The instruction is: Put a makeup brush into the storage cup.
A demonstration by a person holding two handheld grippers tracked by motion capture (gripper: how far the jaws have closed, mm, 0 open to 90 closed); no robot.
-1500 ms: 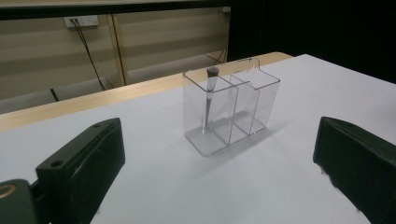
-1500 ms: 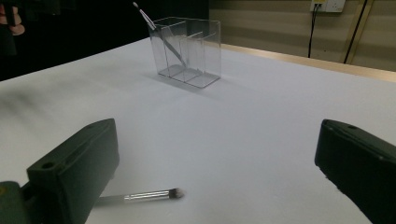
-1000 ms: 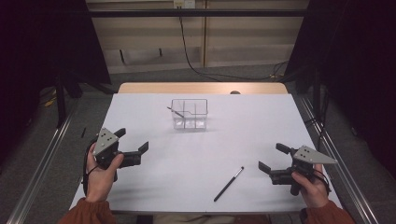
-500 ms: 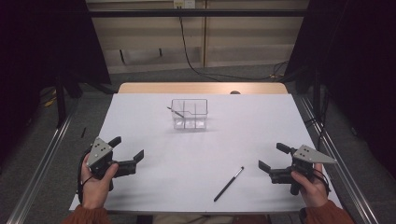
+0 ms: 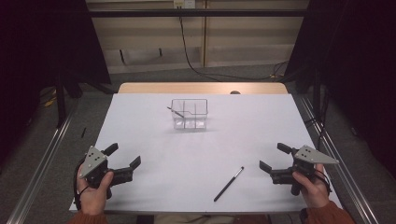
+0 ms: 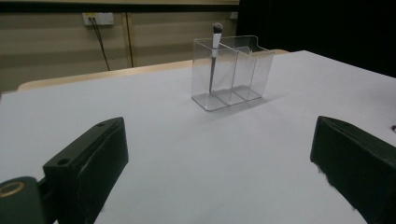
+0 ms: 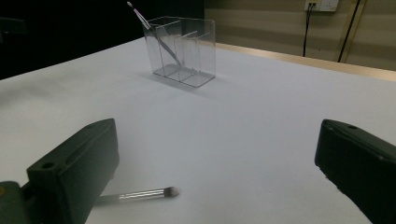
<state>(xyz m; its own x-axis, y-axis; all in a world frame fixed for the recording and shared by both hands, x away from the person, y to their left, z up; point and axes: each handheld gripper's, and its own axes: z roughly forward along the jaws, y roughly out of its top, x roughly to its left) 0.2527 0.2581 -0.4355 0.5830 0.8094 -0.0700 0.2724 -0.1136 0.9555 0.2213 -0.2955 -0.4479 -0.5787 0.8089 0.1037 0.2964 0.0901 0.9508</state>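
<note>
White desk (image 5: 196,154): clear three-slot organizer (image 5: 189,114), one makeup brush (image 5: 176,112) stowed at its left end. Second brush (image 5: 229,184) loose near right gripper (image 5: 273,164). Left gripper (image 5: 123,156) idle. Fingers apart on both, empty.

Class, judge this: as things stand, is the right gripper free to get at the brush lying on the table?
Probably yes. The right gripper is open, and bare white table lies between it and the loose brush just to its left; nothing stands in the way.
</note>
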